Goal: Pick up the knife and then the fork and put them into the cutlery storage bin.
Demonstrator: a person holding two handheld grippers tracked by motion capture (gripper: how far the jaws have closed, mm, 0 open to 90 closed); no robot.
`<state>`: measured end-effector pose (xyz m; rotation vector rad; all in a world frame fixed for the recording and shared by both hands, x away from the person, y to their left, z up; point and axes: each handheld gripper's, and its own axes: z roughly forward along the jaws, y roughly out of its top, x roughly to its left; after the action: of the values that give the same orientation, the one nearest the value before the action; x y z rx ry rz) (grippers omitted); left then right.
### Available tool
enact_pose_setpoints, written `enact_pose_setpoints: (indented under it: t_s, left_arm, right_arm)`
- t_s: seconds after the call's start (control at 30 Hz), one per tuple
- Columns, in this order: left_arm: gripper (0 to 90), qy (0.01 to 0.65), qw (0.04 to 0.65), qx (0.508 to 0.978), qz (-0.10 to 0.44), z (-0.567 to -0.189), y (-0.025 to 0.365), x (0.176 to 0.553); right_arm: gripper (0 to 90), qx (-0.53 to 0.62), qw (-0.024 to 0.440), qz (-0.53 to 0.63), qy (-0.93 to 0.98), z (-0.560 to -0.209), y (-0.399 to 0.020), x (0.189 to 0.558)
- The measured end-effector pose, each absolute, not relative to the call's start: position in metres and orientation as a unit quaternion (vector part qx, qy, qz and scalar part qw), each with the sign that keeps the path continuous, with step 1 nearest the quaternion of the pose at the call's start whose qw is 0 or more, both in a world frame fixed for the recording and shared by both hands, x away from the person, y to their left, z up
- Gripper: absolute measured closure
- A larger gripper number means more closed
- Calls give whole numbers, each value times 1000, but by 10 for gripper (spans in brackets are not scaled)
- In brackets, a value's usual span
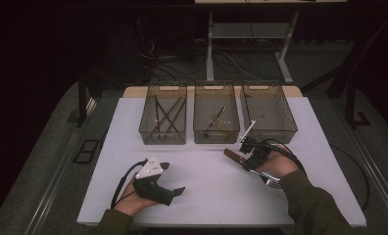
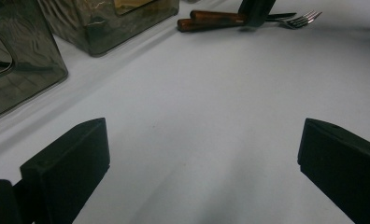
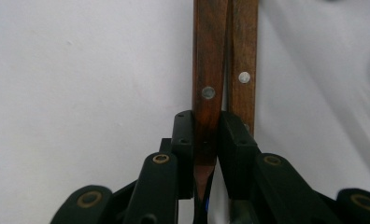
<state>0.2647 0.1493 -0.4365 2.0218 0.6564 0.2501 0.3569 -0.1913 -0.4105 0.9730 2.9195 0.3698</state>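
A white desk [image 1: 206,196] carries two pieces of cutlery with brown wooden handles, lying side by side near its right front. The right hand-held gripper [image 3: 205,154] is clamped on one handle [image 3: 206,70], close to where wood meets metal. The second handle [image 3: 243,60] lies just beside it, touching or nearly so. A fork [image 2: 299,19] head shows at the far end.

The handle looks stiff, light and smooth, likely slippery if pinched lightly; the flat wooden sides give the best hold, and the neighbouring piece may drag along.

The left hand-held gripper [image 2: 202,154] has its jaws wide apart, with nothing between them, low over bare desk.

Three clear bins stand in a row behind: the left bin [image 1: 163,113] holds long thin sticks, the middle bin [image 1: 216,113] some utensils, and the right bin [image 1: 269,112] looks bare. Their walls stand in the way.
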Motion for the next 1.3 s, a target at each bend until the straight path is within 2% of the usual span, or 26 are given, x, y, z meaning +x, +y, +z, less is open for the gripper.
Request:
enact_pose_setpoints:
  t_s: [0.13, 0.7, 1.3]
  left_arm:
    - [12, 269, 481, 829, 101, -436, 150, 265]
    - [11, 260, 492, 826, 93, -435, 151, 264]
    - [11, 258, 482, 832, 99, -438, 155, 269]
  right_arm:
    - [772, 326, 9, 161, 932, -407, -203, 354]
    - [772, 352, 14, 299, 887, -393, -236, 349]
    - [770, 368, 84, 428, 821, -368, -268, 349]
